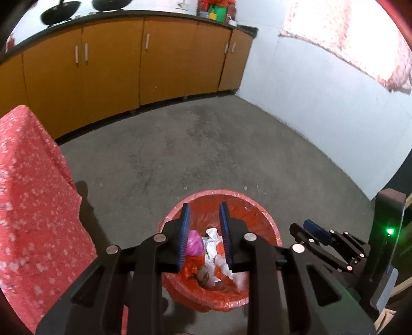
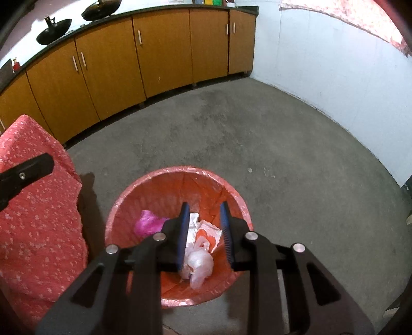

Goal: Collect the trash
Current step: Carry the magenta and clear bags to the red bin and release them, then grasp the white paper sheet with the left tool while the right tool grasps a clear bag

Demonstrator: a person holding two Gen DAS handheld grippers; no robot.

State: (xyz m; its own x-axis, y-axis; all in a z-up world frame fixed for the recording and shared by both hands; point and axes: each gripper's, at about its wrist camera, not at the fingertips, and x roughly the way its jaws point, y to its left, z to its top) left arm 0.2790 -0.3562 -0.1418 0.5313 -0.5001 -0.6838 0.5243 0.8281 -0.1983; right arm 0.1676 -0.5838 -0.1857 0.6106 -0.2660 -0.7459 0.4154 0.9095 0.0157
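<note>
A bin with a red plastic liner [image 1: 260, 214] stands on the grey floor below both grippers. It holds a pink bag [image 1: 195, 242], crumpled white paper [image 1: 213, 246] and other scraps. My left gripper [image 1: 204, 207] hangs over the bin, jaws apart, with nothing pressed between its blue pads. In the right wrist view the bin [image 2: 154, 177] shows the pink bag [image 2: 149, 223], white paper [image 2: 193, 229] and a clear plastic bag [image 2: 199, 262]. My right gripper [image 2: 204, 205] is open above them, and nothing is held. The right gripper [image 1: 315, 230] also shows at the right of the left wrist view.
A red flowered cloth [image 1: 31, 193] drapes over furniture just left of the bin. Orange cabinets [image 1: 116, 67] under a dark counter with woks [image 1: 60, 11] line the far side. A white wall [image 1: 322, 103] closes the right. A device with a green light [image 1: 390, 231] is at the right edge.
</note>
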